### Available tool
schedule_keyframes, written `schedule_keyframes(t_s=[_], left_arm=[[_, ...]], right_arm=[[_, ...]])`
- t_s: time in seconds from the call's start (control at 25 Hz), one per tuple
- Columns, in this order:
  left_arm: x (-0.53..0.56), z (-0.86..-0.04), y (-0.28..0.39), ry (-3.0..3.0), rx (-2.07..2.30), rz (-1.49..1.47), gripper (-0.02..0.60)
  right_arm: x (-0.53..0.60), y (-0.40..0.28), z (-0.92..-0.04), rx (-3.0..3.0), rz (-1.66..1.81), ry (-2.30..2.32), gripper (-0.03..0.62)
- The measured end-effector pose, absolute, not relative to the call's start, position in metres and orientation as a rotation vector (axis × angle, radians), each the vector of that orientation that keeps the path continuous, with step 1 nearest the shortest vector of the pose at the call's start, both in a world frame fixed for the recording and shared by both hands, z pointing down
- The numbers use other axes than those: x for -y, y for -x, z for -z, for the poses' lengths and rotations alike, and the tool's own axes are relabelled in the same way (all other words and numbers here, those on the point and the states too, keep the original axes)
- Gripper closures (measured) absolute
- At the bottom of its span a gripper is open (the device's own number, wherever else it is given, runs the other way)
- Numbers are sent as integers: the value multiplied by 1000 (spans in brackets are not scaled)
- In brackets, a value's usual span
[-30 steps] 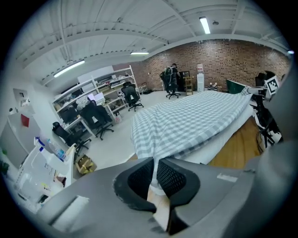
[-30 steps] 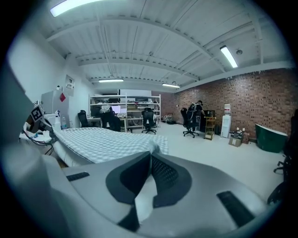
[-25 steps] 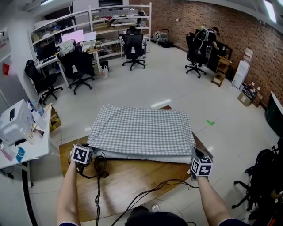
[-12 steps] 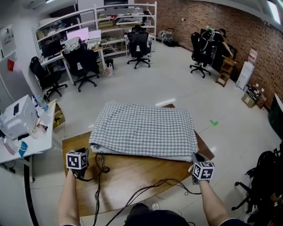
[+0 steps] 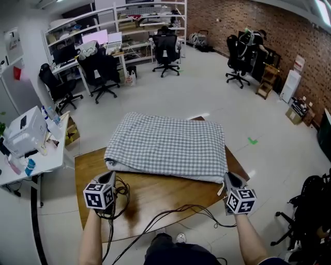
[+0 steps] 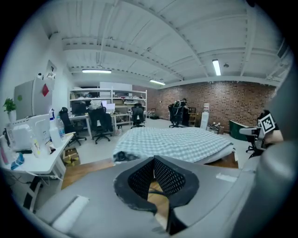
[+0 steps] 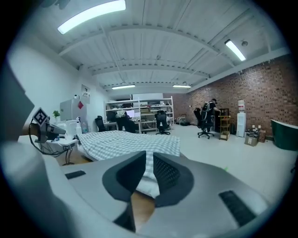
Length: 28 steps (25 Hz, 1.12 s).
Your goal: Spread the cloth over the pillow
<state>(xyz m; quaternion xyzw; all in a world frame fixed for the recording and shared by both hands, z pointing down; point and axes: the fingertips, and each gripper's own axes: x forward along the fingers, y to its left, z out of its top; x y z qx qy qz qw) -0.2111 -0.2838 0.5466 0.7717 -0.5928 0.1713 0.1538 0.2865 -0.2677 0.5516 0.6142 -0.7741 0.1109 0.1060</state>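
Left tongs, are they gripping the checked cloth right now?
No, the left tongs have just closed with nothing between them, and the checked cloth lies ahead on the table, apart from them.

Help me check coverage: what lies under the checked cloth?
A white pillow, which shows only as a strip below the near edge of the cloth. The rest of it is covered. Both rest on the wooden table.

Open-plan office: swivel chairs, monitors, stocked shelving, brick wall.
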Motion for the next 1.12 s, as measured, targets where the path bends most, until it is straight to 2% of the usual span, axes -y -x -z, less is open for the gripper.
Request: schedule_keyframes(t_s=[0.28, 0.4, 0.6, 0.84, 1.04, 1.12], left_arm=[[267, -481, 138, -2362, 1622, -316, 575], [264, -474, 131, -2334, 1633, -275, 574], [274, -505, 166, -2171, 1726, -281, 574], [291, -549, 234, -2038, 1860, -378, 566], [315, -574, 261, -2002, 1849, -384, 512], [326, -583, 264, -1982, 1849, -385, 455]], right_arm=[[266, -251, -495, 2433, -227, -1734, 534], [265, -234, -467, 2489, -171, -1691, 536], [263, -196, -442, 2567, -118, -1619, 536], [272, -128, -458, 2606, -183, -1528, 534], [276, -57, -472, 2652, -245, -1377, 531], [275, -32, -472, 2673, -254, -1323, 531]])
